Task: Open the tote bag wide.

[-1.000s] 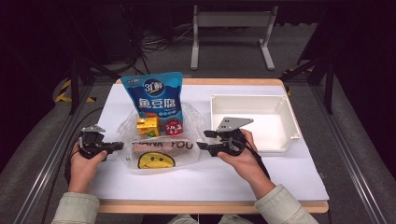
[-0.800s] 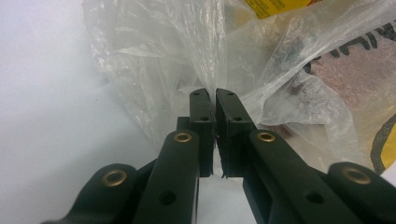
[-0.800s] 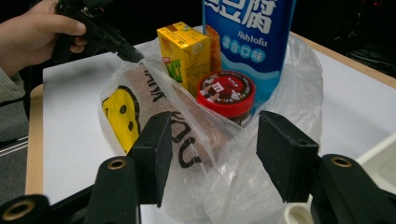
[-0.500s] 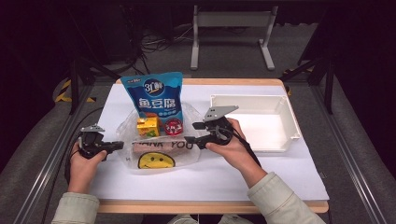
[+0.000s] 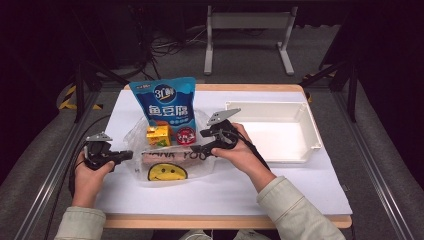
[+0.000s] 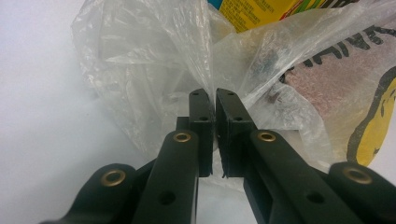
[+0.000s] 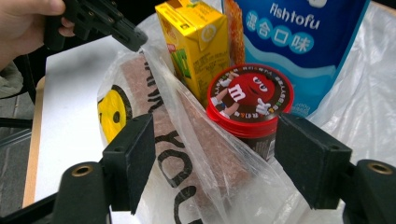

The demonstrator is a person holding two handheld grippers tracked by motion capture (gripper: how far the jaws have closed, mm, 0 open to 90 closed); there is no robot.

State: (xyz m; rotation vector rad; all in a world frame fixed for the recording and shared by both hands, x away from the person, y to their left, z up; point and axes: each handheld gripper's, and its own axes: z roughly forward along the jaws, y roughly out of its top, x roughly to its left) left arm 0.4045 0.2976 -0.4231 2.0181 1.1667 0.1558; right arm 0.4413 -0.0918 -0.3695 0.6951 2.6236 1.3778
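A clear plastic bag (image 5: 172, 155) with a smiley face lies mid-table, a white tray (image 5: 280, 131) at its 3 o'clock. A blue Fishtofu pouch (image 7: 299, 42), yellow juice carton (image 7: 196, 44) and M&M's cup (image 7: 250, 100) stand inside. My left gripper (image 6: 215, 109) pinches the bag's edge at 9 o'clock. My right gripper (image 7: 215, 154), at 3 o'clock, has just been opening, its 2 jaws straddling the bag's rim without pressing.
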